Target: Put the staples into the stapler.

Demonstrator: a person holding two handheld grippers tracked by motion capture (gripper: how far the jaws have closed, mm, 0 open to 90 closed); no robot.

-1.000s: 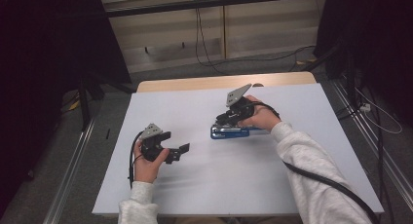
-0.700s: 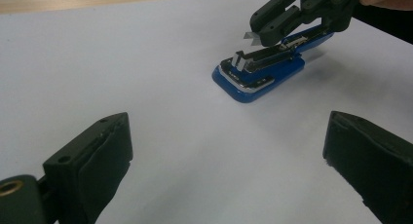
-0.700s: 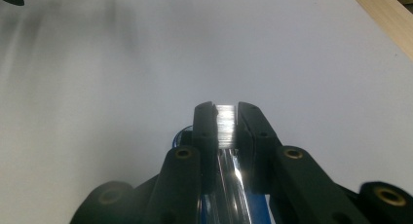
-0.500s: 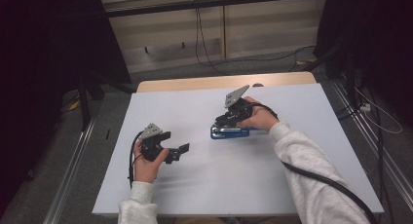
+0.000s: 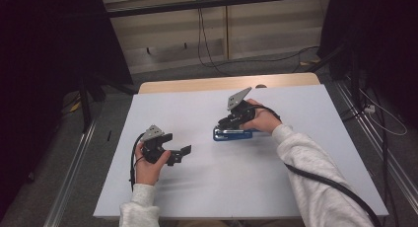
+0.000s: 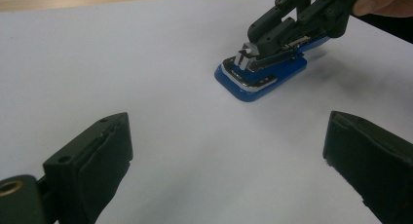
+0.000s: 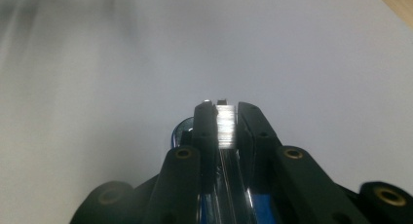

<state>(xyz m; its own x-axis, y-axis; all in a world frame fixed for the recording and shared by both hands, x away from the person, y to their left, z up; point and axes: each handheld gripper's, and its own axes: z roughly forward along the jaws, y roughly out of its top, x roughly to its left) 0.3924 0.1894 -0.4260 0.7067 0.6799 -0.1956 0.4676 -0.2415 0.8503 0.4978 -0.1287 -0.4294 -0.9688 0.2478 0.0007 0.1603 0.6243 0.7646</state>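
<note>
- Blue stapler [image 5: 232, 134]: flat blue base, silver metal magazine on top.
- Pose: base lies flat on the white worktop [image 5: 207, 187], long axis running left to right in the high view.
- Location: just right of centre in the high view; upper right of the frame in the left gripper view [image 6: 263, 70].
- State: the silver upper part is clamped between the jaws of the right gripper [image 5: 227, 122]; a bright strip of staples [image 7: 225, 126] shows between them, at centre of the right gripper view.

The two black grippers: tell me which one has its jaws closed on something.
The right gripper, its jaws clamped on the blue stapler. The left gripper hangs open above the white table.
</note>
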